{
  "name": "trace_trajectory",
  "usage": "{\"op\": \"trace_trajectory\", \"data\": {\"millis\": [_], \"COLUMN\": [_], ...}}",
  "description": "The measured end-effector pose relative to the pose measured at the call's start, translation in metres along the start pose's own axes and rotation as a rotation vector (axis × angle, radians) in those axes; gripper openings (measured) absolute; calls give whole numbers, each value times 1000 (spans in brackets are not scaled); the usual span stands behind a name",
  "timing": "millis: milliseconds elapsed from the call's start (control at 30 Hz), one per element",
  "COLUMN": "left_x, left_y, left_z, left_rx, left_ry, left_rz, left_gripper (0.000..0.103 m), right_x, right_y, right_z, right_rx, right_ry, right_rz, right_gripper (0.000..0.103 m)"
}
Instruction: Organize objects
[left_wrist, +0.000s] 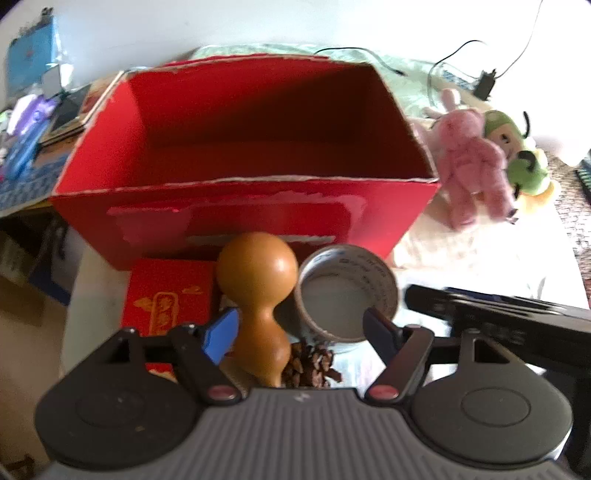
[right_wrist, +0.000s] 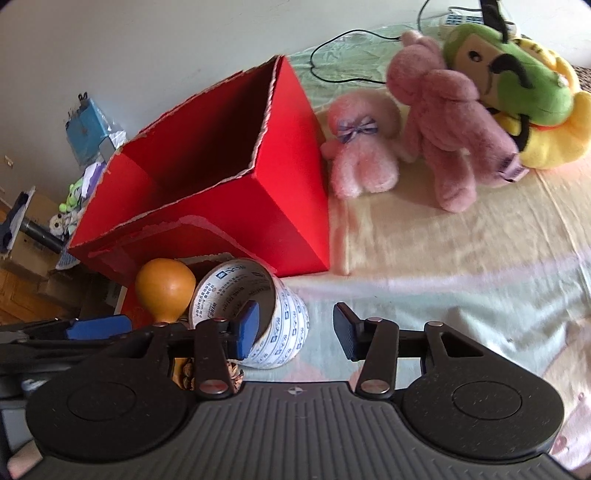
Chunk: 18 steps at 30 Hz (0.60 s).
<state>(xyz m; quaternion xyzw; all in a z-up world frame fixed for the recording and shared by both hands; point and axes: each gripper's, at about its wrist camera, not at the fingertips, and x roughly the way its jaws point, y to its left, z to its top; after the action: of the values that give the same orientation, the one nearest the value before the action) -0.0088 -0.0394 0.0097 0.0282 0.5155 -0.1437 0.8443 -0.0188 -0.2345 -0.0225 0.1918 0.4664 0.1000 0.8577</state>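
Observation:
An open, empty red cardboard box (left_wrist: 236, 206) (right_wrist: 291, 206) stands on the bed. In front of it are a wooden gourd (left_wrist: 258, 280) (right_wrist: 166, 284), a printed tape roll (left_wrist: 347, 291) (right_wrist: 284, 332), a pine cone (left_wrist: 314, 365) and a flat red packet (left_wrist: 166, 295). My left gripper (left_wrist: 301, 330) is open, and the gourd and part of the roll stand between its fingers. My right gripper (right_wrist: 297, 330) is open too. Its left finger (right_wrist: 247, 325) sits at the roll's opening, and the roll's wall lies between the two fingers.
A pink plush bear (right_wrist: 454, 129) (left_wrist: 472, 166), a small pink plush with a bow (right_wrist: 362, 147) and a green-and-yellow plush (right_wrist: 517, 85) (left_wrist: 517, 155) lie right of the box. Black cables (right_wrist: 332, 55) trail behind. Clutter (left_wrist: 33, 122) sits past the bed's left edge.

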Motion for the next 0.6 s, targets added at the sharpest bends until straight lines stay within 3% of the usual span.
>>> {"op": "trace_trajectory", "data": {"millis": [233,433,600], "left_x": [5,12,16], "left_y": [7,8,2], "left_z": [3,5,11], "left_rx": [-23,-14,13], "left_ry": [33,75,75], "left_rz": [-75,-97,-116], "left_gripper": [66,53,49], "right_x": [23,36,29], "right_y": [6,6,4], "right_z": [4,7,10], "right_rx": [-11,-3,-7], "right_ry": [39,62,29], "right_rz": [4,13,11], "right_gripper": [40,19,15]}}
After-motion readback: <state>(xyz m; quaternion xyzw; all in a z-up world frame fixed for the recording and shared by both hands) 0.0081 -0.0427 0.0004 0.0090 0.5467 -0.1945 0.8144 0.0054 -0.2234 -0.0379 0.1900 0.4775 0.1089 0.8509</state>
